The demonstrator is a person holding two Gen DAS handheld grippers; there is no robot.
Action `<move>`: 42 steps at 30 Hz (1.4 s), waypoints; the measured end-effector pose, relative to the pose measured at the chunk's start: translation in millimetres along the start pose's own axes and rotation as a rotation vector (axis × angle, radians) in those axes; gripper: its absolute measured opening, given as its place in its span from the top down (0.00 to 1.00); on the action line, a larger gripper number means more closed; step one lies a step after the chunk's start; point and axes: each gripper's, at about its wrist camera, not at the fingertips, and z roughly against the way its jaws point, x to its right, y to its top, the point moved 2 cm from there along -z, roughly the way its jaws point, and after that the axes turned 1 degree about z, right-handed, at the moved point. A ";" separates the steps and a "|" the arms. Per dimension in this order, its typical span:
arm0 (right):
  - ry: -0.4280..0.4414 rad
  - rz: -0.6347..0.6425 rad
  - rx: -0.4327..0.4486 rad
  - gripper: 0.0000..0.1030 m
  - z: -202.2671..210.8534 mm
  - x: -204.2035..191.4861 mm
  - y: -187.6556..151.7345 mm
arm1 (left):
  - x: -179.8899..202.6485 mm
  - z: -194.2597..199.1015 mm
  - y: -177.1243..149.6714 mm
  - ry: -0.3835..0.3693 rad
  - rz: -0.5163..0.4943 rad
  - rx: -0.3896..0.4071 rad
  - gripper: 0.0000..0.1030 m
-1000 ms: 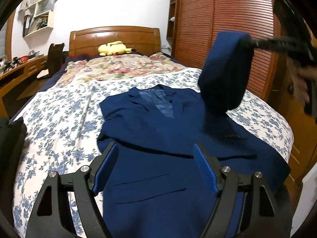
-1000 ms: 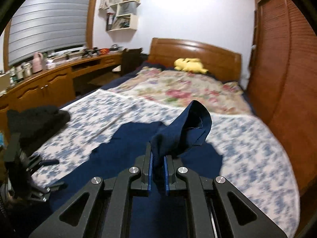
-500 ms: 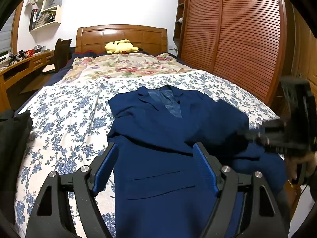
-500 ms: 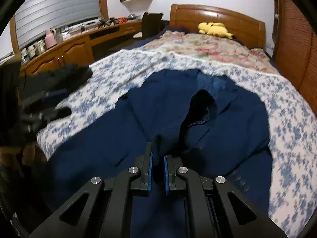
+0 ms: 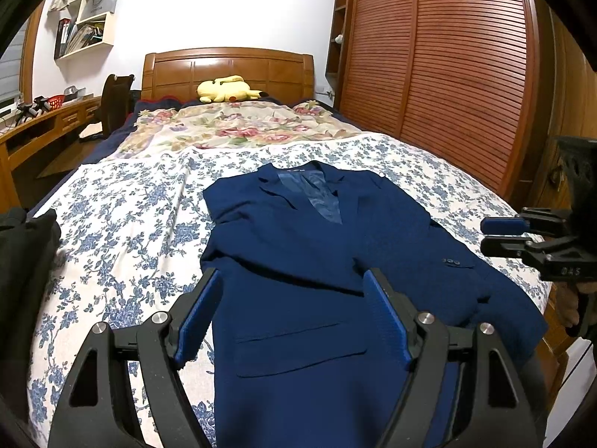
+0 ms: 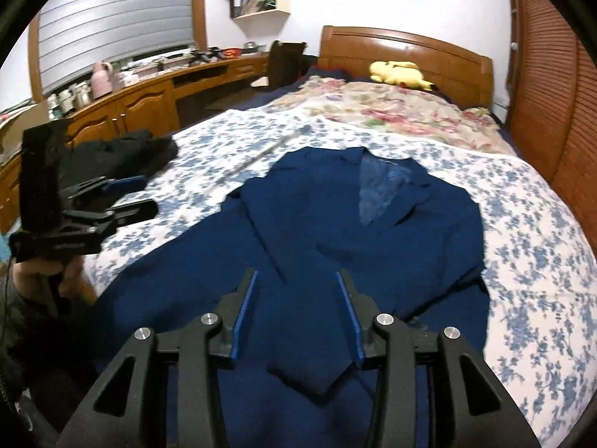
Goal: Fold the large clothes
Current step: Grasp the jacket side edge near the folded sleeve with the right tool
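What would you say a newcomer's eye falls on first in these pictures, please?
Most likely the navy blazer, spread front-up across the blue-flowered bedspread, with one sleeve folded over its front. Next, the yellow plush toy lying at the wooden headboard, and the louvred wooden wardrobe doors along the bed's right side.

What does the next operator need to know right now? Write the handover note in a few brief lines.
Left gripper: open, nothing between its pads, hovering over the lower front of the blue jacket.
Right gripper: its jaws have just been opening; the sleeve it carried is released and lies folded across the jacket front, pads clear of it.
Jacket lies face up on the floral bedsheet, collar toward the headboard. A dark garment sits at the bed's edge by the desk.
Done: one sleeve folded in.
Left: the rest of the jacket's folds; whether the other sleeve is tucked cannot be told.
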 end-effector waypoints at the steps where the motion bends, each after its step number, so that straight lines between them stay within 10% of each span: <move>1: -0.012 -0.005 -0.009 0.58 -4.3 2.9 -0.7 | 0.0 0.0 0.0 -0.001 0.000 -0.001 0.24; 23: -0.061 -0.222 -0.225 0.43 -131.2 42.0 -16.6 | 0.9 1.7 -0.4 0.001 -0.013 -0.002 0.24; 27: -0.037 -0.134 -0.222 0.96 -134.8 20.9 -9.8 | 0.8 3.0 0.4 0.002 -0.015 0.003 0.24; 42: 0.172 -0.012 -0.047 0.96 -111.7 -77.7 32.3 | -17.2 16.9 0.5 0.032 -0.004 0.029 0.24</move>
